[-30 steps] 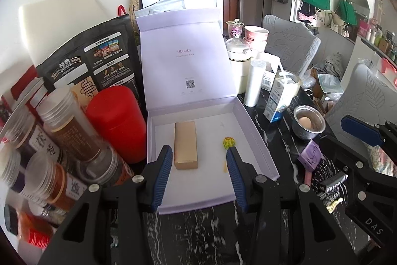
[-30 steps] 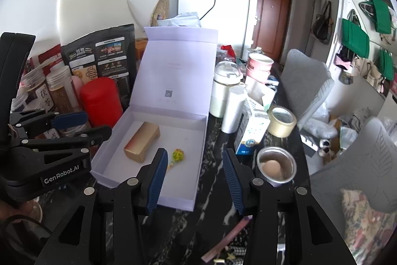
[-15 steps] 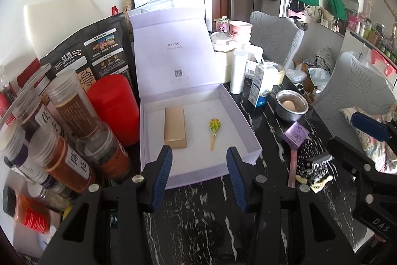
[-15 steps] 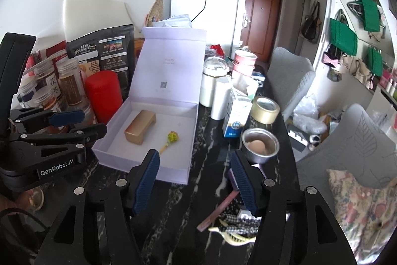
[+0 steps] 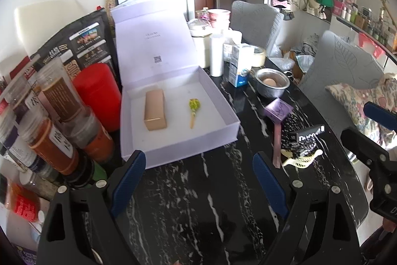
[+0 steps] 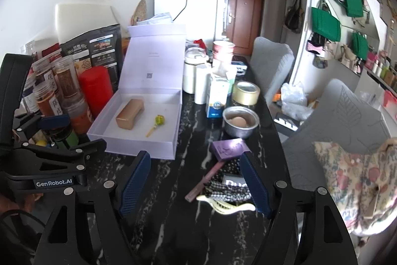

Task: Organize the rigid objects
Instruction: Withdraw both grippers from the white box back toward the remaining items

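"GenRobot.AI" on left tool (image 6: 72,138)

Lilac box (image 5: 224,101), gold block (image 5: 155,111), black white-veined table (image 5: 198,203), red canister (image 5: 99,93)

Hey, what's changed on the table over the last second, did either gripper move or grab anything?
Both pulled back from the open lavender box and spread their jaws wider. The left hand-held gripper now sits short of the box's near wall; the right hand-held gripper retreated until it hangs over the cream hair claw clip and pink stick. Neither grabbed anything. The gold box and green lollipop stayed in place.
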A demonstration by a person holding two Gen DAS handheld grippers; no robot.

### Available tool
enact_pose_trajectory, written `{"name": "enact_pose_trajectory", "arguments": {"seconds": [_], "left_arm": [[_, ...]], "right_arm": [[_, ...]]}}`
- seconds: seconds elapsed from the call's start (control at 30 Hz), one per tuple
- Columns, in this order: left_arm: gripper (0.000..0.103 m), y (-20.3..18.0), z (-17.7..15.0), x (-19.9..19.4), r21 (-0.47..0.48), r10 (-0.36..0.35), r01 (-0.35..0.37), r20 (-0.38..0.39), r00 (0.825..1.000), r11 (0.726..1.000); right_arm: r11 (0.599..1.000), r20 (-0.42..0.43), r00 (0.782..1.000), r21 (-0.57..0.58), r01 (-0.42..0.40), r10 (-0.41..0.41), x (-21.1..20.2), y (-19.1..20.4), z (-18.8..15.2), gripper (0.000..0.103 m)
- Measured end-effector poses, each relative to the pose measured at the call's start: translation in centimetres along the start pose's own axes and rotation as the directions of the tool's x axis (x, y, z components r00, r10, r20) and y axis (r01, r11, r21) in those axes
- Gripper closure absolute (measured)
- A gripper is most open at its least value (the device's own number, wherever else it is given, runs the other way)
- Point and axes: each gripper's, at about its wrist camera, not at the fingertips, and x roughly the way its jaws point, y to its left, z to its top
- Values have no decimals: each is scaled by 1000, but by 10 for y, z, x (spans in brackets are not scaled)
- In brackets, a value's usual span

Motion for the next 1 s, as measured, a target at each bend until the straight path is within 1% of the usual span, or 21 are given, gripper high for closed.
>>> {"name": "enact_pose_trajectory", "arguments": {"seconds": [0.13, 0.27, 0.33, 0.5, 0.67, 0.9, 1.0], "left_arm": [[14, -10, -6, 2, 24, -35, 35, -3, 999, 999], [14, -23, -10, 1, 84, -10, 8, 25, 1000, 996], [14, -29, -12, 2, 106, -18, 15, 21, 1000, 994], [14, -41, -15, 5, 131, -64, 63, 4, 998, 989], [14, -55, -19, 9, 157, -95, 93, 3, 995, 983], [14, -73, -25, 25, 190, -141, 140, -7, 990, 972], [14, -80, -28, 34, 207, -150, 151, -21, 988, 967]], "right_arm": [[999, -4, 1000, 22, 24, -24, -5, -10, -11, 21], [998, -11, 999, 46, 40, -40, -9, -20, -20, 20], [997, -13, 999, 56, 44, -43, -11, -25, -24, 18], [996, -23, 998, 71, 59, -58, -11, -33, -35, 18], [993, -40, 997, 103, 62, -59, -9, -47, -48, 18], [984, -81, 995, 159, 74, -62, 3, -68, -67, 18], [982, -99, 993, 173, 77, -60, 10, -75, -74, 18]]}}
